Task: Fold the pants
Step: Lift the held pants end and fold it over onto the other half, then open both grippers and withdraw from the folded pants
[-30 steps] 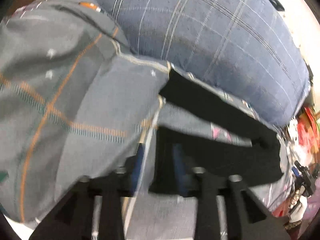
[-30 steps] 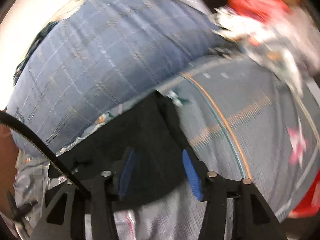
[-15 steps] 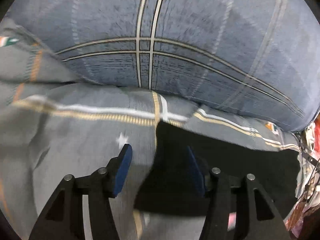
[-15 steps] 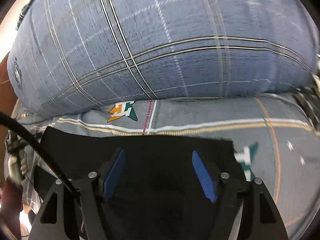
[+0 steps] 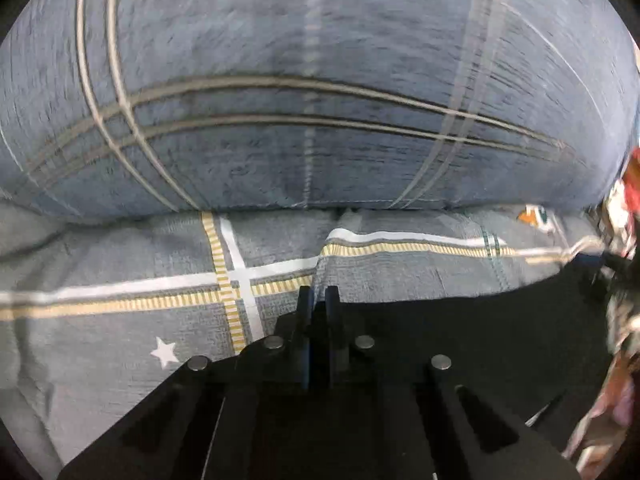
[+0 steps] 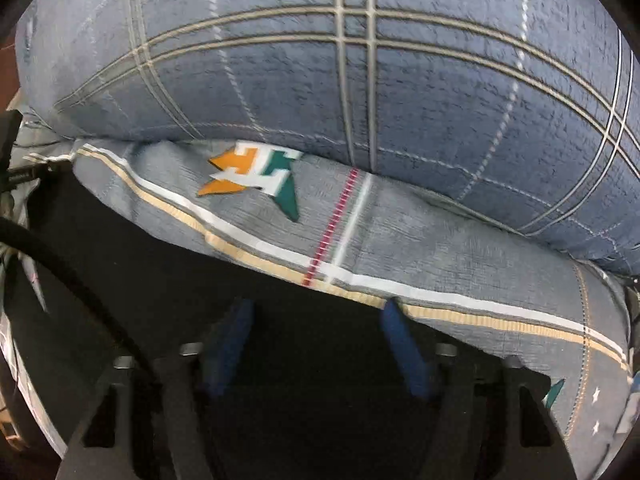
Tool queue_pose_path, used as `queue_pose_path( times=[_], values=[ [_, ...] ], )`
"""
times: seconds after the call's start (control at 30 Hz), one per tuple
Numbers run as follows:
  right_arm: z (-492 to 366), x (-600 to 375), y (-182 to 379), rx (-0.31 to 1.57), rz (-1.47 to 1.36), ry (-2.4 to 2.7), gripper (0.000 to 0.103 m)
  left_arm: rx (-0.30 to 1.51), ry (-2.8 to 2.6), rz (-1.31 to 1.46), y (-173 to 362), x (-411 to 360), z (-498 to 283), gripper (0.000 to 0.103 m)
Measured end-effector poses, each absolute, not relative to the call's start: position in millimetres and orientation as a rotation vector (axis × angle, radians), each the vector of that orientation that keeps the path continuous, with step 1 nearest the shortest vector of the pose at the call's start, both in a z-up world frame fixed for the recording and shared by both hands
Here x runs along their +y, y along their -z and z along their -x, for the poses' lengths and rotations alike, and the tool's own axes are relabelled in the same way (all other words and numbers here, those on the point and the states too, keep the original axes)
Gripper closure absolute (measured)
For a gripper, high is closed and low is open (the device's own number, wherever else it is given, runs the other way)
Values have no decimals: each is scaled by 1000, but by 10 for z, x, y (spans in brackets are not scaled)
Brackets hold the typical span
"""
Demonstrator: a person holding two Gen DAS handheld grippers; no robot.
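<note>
Black pants (image 5: pixel 460 344): flat on the grey bedsheet (image 5: pixel 120 320).
Left gripper (image 5: pixel 316 300): pinched tight on the pants' corner.
Right gripper (image 6: pixel 316 320): wide apart, holding nothing.
Risk: one-sided pull could bunch the fold.

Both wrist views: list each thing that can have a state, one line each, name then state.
left gripper: shut on the corner of the black pants, down at the bedsheet.
right gripper: open, fingers spread over the pants, gripping nothing.
black pants: lying flat on the bedsheet, far edge straight.
grey bedsheet: spread out, slightly wrinkled, under the pants.
blue plaid pillow: plump, resting on the sheet beyond the pants.
</note>
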State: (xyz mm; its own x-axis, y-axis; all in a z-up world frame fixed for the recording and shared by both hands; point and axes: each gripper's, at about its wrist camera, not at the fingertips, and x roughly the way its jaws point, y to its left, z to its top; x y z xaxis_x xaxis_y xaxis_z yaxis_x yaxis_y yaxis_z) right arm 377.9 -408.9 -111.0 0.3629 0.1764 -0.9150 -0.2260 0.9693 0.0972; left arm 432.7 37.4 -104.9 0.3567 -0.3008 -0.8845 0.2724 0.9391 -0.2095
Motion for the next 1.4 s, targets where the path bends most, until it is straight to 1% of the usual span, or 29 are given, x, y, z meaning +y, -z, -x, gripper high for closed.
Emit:
queue_pose_path(
  times=[0.03,0.1,0.33,0.47,0.57,0.6,0.73,0.77,0.8,0.83,0.97,1.07,1.1,1.13,1.17,1.2,1.23,1.33,1.4],
  values=[
    [-3772,-4087,1088,1170,35,-251,97,1131,356,12,1004,375,-4305,98],
    [-3727,-4106,1026,1164,-2,-239,98,1100,346,32,883,388,-4244,98],
    [-3287,-4040,581,1038,-6,-204,98,957,353,89,270,490,-3819,98],
    [-2851,-3995,318,980,-29,-209,98,849,375,92,-78,589,-3291,98],
    [-2456,-3951,264,957,-55,-224,98,786,395,79,-231,709,-2810,98],
    [-2335,-3944,274,953,-67,-228,98,774,397,76,-200,638,-2677,98],
    [-1730,-3966,441,965,-145,-242,98,746,380,11,-38,835,-1982,97],
    [-1546,-3971,568,983,-167,-240,98,763,381,2,67,890,-1795,97],
    [-1428,-3977,668,999,-188,-239,101,799,383,-5,221,926,-1620,97],
    [-1290,-3993,797,1021,-214,-230,102,829,381,-9,305,970,-1465,97],
    [-846,-4123,1115,1063,-270,-170,101,914,365,66,605,1158,-1024,97],
    [-661,-4199,1063,1043,-258,-108,100,924,341,174,636,1377,-866,97],
    [-613,-4214,1002,1023,-262,-96,98,921,332,207,628,1428,-871,96],
    [-584,-4223,953,1007,-272,-92,88,921,329,262,618,1511,-885,90],
    [-557,-4229,893,984,-284,-88,80,924,333,304,624,1558,-915,79],
    [-539,-4227,836,959,-294,-81,62,931,340,352,622,1590,-943,73],
    [-538,-4213,793,941,-299,-78,53,953,360,434,662,1621,-997,61],
    [-542,-4110,764,924,-309,-106,53,987,413,546,771,1541,-1074,57],
    [-566,-3993,828,937,-301,-131,53,987,428,546,802,1420,-1089,50]
  ],
)
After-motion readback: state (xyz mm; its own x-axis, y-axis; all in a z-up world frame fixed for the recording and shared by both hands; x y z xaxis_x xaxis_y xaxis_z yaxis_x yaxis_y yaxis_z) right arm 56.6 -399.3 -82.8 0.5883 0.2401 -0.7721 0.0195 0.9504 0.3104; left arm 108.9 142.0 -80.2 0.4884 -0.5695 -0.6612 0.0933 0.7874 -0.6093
